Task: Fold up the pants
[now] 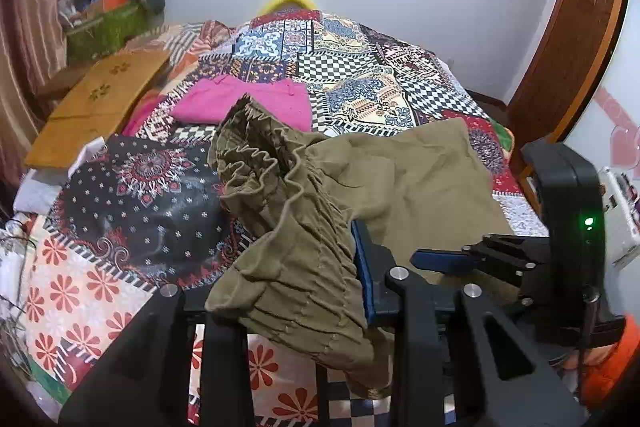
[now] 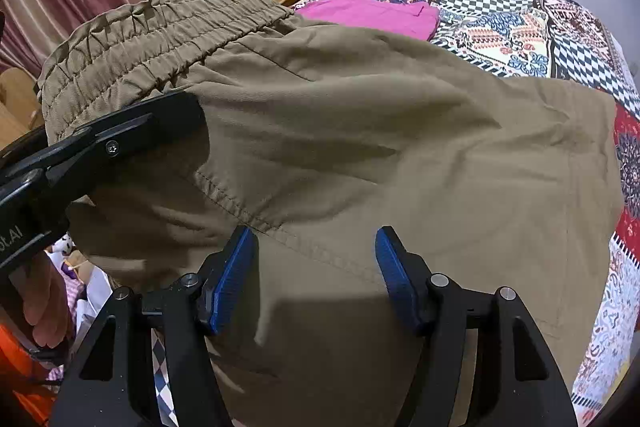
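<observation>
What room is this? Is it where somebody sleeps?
Most likely a bedroom: a big bed with a patchwork bedspread, a striped curtain beside it, and a wooden door. Khaki pants lie on the bed.

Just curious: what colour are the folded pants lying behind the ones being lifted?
Bright pink, plain with no pattern; clearest in the left wrist view.

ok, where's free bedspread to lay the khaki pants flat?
Free: the checkered patchwork bedspread right of the folded pink garment and beyond the khaki pants; also the dark floral patch between the pants and the wooden board. Crowded: far left corner, boxes and bundles by the curtain.
</observation>
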Action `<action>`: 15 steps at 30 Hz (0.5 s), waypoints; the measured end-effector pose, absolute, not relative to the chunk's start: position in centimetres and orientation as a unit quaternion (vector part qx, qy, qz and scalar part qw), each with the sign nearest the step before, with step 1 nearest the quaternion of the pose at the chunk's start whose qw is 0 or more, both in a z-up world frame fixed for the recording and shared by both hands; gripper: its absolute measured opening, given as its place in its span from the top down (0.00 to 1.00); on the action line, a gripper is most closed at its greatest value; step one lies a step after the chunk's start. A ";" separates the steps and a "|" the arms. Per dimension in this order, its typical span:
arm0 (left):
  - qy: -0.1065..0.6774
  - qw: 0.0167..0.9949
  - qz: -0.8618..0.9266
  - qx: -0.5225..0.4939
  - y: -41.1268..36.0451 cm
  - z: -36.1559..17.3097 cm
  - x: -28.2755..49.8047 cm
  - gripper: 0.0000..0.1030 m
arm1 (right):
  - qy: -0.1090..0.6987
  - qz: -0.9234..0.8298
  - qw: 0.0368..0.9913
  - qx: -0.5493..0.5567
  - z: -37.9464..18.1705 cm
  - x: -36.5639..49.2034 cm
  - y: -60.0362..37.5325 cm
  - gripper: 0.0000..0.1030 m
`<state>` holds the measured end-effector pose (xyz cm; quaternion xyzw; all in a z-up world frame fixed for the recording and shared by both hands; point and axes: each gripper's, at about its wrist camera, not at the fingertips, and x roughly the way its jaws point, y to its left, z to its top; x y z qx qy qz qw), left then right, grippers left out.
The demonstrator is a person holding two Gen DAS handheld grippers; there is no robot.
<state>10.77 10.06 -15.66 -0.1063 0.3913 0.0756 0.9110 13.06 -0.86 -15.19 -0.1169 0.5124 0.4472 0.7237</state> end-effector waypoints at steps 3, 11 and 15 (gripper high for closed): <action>0.384 0.915 0.072 -0.105 9.9 -15.1 10.8 0.71 | 0.502 0.437 0.735 -0.130 -14.2 13.0 -1.5 0.43; 0.364 0.927 0.050 -0.072 7.4 -13.0 11.3 0.72 | 0.475 0.391 0.781 -0.104 -11.5 13.6 -7.9 0.42; 0.353 0.934 0.026 -0.056 5.3 -11.8 11.8 0.72 | 0.491 0.371 0.783 -0.088 -12.3 14.0 -10.7 0.42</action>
